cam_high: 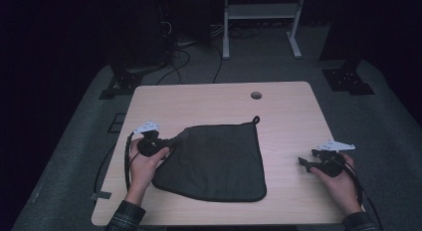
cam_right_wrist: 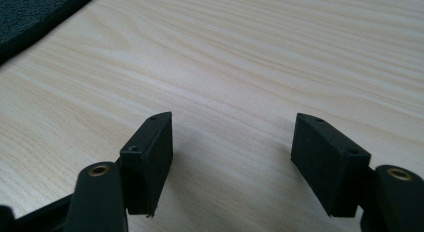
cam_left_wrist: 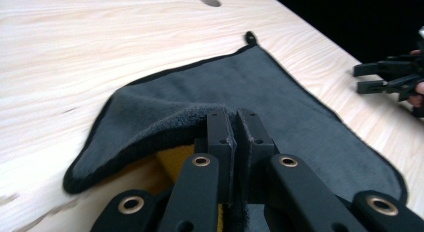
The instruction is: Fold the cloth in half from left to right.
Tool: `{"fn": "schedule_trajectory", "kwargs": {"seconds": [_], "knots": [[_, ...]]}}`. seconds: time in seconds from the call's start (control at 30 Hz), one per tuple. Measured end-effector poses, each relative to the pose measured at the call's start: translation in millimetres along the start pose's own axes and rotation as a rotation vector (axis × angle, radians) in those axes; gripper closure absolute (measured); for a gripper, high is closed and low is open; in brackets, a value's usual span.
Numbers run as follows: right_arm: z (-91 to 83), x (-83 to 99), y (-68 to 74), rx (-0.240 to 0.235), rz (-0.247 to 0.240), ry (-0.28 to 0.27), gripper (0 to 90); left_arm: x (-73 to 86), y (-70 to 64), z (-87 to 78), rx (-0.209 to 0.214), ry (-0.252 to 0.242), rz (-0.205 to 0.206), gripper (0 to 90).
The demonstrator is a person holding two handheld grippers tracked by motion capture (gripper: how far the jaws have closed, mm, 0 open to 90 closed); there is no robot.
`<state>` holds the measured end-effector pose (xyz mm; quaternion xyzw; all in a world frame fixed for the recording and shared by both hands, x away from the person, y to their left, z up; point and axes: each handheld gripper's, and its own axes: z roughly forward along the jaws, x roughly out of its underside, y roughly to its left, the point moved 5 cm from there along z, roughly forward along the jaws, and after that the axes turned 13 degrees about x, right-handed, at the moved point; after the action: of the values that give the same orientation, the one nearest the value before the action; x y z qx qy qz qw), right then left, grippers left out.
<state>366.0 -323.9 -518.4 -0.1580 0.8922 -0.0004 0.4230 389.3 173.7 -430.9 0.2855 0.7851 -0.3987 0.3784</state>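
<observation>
The left gripper (cam_left_wrist: 235,123) has its jaws closed on the near left corner of the cloth (cam_high: 214,161), and this corner is lifted a little, so a yellow underside shows below the grey top. The pinch looks thin: only the edge of the fabric sits between the jaws, so I think it can slip out if the hand pulls fast or sideways. The rest of the cloth lies flat on the table (cam_high: 199,99), in the middle, with its small loop (cam_high: 255,120) at the far right corner. If the corner is carried across too low, the fold may drag the whole cloth over the smooth wood instead of bending it, and the edges will not meet. The right gripper (cam_high: 304,164) rests well apart on the right side of the table, jaws wide open and holding nothing, so nothing pins the other side of the cloth. This makes such sliding more likely, in my judgement.
</observation>
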Motion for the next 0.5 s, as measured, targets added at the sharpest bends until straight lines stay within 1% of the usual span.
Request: {"fn": "schedule_trajectory", "kwargs": {"seconds": [0.07,0.23,0.33,0.5], "knots": [[0.0,0.0,0.0,0.0,0.0,0.0,32.0,-3.0,-4.7,7.9,0.02,0.008,0.009,85.4],[0.1,0.0,-0.1,0.0,-0.001,-0.001,31.9,-8.9,-14.7,25.3,0.054,0.026,0.029,85.4],[0.1,0.0,-0.1,0.0,-0.001,-0.001,31.9,-11.5,-19.8,34.2,0.073,0.034,0.028,85.3],[0.0,0.0,0.0,0.0,0.0,0.0,31.9,-15.2,-27.6,51.7,0.103,0.052,0.038,85.3]]}}
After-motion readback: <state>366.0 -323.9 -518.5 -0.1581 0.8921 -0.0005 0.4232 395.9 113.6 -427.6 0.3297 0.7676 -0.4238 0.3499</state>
